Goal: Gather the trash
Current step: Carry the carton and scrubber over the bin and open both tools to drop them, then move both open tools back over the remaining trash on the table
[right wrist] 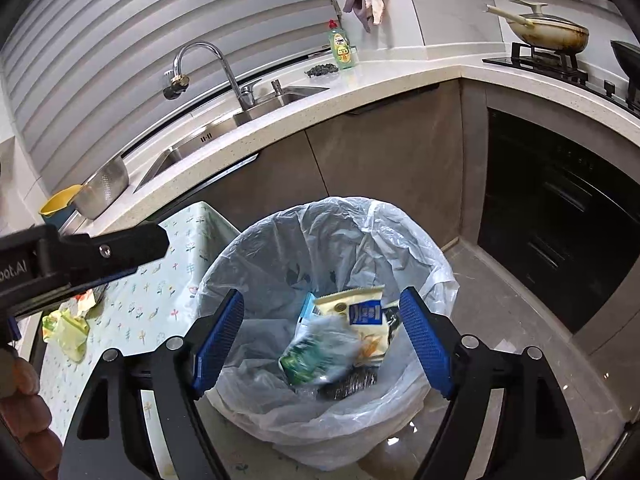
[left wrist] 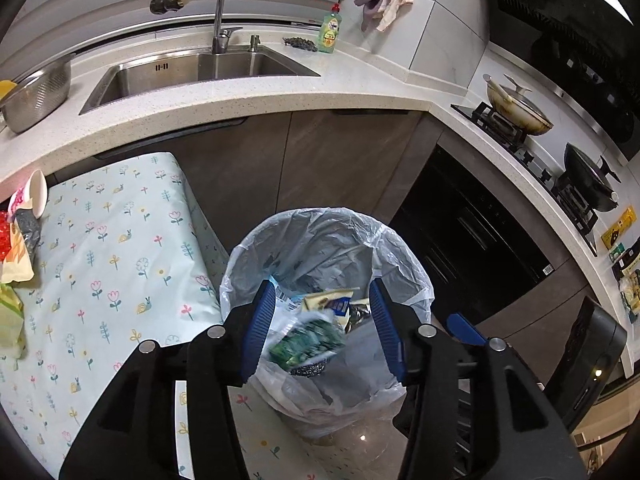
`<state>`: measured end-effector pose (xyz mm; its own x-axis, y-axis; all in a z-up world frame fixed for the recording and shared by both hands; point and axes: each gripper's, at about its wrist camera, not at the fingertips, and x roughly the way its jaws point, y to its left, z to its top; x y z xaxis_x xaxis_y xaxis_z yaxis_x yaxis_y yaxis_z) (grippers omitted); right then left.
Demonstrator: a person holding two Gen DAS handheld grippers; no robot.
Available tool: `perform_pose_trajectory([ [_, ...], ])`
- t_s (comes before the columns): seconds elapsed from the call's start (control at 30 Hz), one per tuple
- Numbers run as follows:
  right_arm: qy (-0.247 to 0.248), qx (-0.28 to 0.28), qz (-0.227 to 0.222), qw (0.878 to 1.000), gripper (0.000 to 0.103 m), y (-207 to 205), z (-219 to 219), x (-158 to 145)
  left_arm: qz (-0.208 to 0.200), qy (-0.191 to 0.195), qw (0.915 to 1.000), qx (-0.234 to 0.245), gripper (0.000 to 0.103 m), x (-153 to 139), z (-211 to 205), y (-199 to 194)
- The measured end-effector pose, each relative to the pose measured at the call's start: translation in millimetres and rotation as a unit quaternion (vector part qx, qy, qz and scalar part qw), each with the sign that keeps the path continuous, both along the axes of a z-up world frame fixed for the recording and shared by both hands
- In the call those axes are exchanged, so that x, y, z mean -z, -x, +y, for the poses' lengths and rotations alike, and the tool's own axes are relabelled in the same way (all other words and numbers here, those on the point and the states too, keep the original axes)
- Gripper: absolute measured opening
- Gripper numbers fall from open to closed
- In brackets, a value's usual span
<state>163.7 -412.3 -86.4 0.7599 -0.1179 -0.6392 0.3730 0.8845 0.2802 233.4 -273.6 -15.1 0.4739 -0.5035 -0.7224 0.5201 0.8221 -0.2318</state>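
Note:
A trash bin lined with a clear plastic bag (left wrist: 404,264) (right wrist: 424,256) stands on the floor by the cabinets. Inside lie several wrappers, among them a cream packet with a blue label (right wrist: 362,312) (left wrist: 332,302). A green wrapper (left wrist: 306,344) (right wrist: 316,354) is blurred, in the air over the bin's inside, touching neither gripper. My left gripper (left wrist: 322,328) is open above the bin. My right gripper (right wrist: 322,340) is open above the bin too. More trash lies on the floral tablecloth (left wrist: 112,264): red and yellow wrappers (left wrist: 14,252) and a paper cup (left wrist: 38,194) at its left edge, a yellow-green wrapper (right wrist: 70,330).
A kitchen counter with a steel sink (left wrist: 132,80), faucet (left wrist: 218,4), colander (left wrist: 38,94) and dish-soap bottle (left wrist: 330,30) runs behind. A stove with two pans (left wrist: 516,110) is on the right, a dark oven (right wrist: 560,216) below. The left gripper's body (right wrist: 80,256) crosses the right view.

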Motion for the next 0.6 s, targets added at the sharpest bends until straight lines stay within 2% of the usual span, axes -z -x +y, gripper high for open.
perform_pose_trajectory([
  [0.23, 0.008, -0.003, -0.007, 1.000, 0.078, 3, 11, -11, -0.008, 0.003, 0.9998, -0.016, 0.048, -10, 19, 2],
  [0.43, 0.017, -0.012, -0.017, 1.000, 0.078, 6, 27, -26, -0.029, 0.002, 0.9985, -0.046, 0.060, -23, 46, 8],
  [0.6, 0.027, -0.022, -0.024, 0.999, 0.080, 8, 46, -40, -0.044, -0.001, 0.9969, -0.065, 0.060, -33, 72, 14],
])
